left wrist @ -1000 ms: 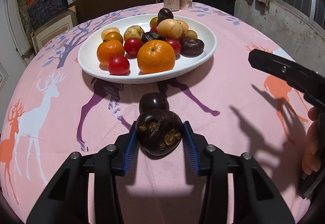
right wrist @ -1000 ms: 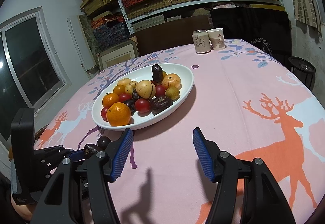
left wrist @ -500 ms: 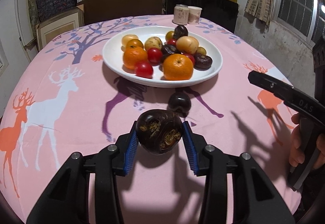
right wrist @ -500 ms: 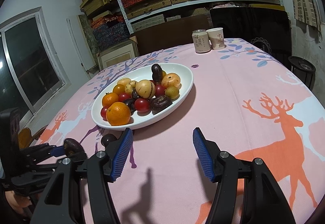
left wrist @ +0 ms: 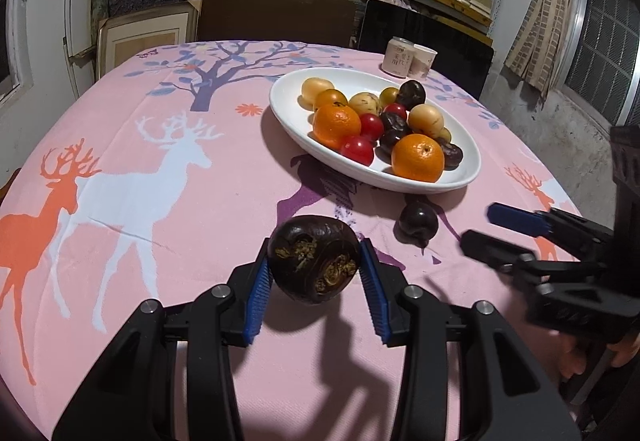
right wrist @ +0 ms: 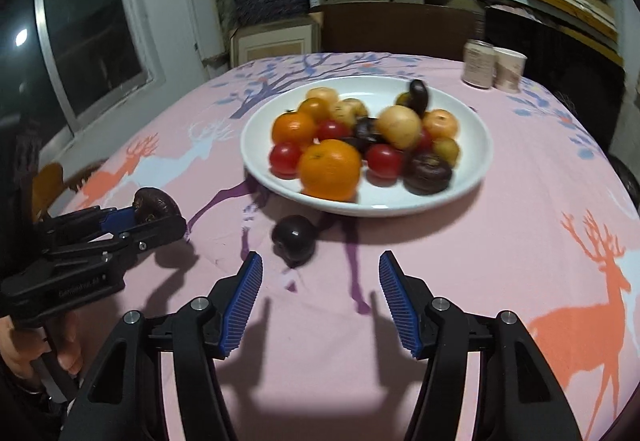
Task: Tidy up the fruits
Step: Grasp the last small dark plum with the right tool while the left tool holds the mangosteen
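The left gripper (left wrist: 316, 269) grips a dark brown fruit (left wrist: 314, 259) above the tablecloth (left wrist: 160, 209), while the right gripper (right wrist: 320, 301), fingers spread, hovers near a dark plum (right wrist: 293, 237) lying beside the white plate (right wrist: 472, 161).

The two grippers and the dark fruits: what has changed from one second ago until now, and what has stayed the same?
The left gripper, shut on the dark fruit, has lifted it off the table and swung left. The right gripper, open, has moved in toward the loose dark fruit before the white plate. Nothing was let go. The loose dark fruit, the plate's fruits and the two cups stayed in place.
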Demonstrator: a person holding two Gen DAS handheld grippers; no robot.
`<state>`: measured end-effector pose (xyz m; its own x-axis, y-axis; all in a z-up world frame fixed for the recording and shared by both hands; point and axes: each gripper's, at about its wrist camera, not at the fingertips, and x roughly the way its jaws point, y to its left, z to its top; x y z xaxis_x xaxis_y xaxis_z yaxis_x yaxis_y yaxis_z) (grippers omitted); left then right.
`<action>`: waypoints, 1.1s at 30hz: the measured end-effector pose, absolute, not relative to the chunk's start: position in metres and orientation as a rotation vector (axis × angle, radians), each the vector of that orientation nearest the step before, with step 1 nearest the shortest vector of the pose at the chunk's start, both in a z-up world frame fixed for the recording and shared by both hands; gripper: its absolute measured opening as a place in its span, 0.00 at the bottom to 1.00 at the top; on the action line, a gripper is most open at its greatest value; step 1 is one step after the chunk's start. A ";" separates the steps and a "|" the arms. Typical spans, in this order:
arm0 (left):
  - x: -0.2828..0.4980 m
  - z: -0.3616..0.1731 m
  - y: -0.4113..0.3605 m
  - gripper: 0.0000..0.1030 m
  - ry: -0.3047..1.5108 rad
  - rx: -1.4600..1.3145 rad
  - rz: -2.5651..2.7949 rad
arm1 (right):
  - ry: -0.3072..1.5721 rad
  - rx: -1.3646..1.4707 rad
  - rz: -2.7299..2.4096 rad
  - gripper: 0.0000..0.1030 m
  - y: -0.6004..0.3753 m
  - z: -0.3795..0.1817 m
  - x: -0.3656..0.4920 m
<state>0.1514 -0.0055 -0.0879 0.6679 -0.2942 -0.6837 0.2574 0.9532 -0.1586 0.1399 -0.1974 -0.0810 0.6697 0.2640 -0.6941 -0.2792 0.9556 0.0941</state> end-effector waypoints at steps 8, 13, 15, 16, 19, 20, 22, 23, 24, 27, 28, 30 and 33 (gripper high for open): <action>0.152 -0.088 -0.003 0.40 0.781 -0.078 -0.336 | 0.815 -0.095 0.279 0.53 -0.160 -0.090 0.162; 0.153 -0.089 -0.004 0.40 0.785 -0.081 -0.340 | 0.859 -0.062 0.263 0.47 -0.161 -0.099 0.175; 0.153 -0.090 -0.004 0.40 0.783 -0.081 -0.338 | 0.869 -0.067 0.266 0.38 -0.157 -0.100 0.178; 0.154 -0.090 -0.004 0.40 0.785 -0.082 -0.337 | 0.878 -0.075 0.260 0.34 -0.155 -0.102 0.180; 0.155 -0.091 -0.003 0.40 0.790 -0.085 -0.334 | 0.880 -0.086 0.249 0.32 -0.154 -0.103 0.181; 0.154 -0.091 -0.003 0.40 0.789 -0.085 -0.334 | 0.880 -0.088 0.250 0.31 -0.154 -0.103 0.181; 0.154 -0.091 -0.003 0.40 0.790 -0.084 -0.335 | 0.879 -0.097 0.253 0.31 -0.154 -0.103 0.180; 0.154 -0.091 -0.003 0.40 0.790 -0.084 -0.334 | 0.879 -0.099 0.253 0.31 -0.155 -0.103 0.180; 0.155 -0.091 -0.003 0.40 0.791 -0.084 -0.334 | 0.879 -0.099 0.254 0.31 -0.155 -0.103 0.180; 0.154 -0.092 -0.003 0.40 0.792 -0.086 -0.335 | 0.879 -0.092 0.257 0.31 -0.156 -0.102 0.179; 0.154 -0.092 -0.003 0.40 0.791 -0.085 -0.335 | 0.880 -0.089 0.259 0.31 -0.156 -0.103 0.179; 0.154 -0.092 -0.003 0.40 0.791 -0.085 -0.335 | 0.880 -0.086 0.260 0.31 -0.156 -0.103 0.177; 0.154 -0.092 -0.003 0.40 0.792 -0.085 -0.336 | 0.881 -0.081 0.266 0.31 -0.157 -0.102 0.174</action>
<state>0.1544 -0.0025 -0.0919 0.6525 -0.3272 -0.6835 0.2638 0.9436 -0.2000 0.1741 -0.1571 -0.1022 0.6062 0.1963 -0.7707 -0.2627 0.9641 0.0389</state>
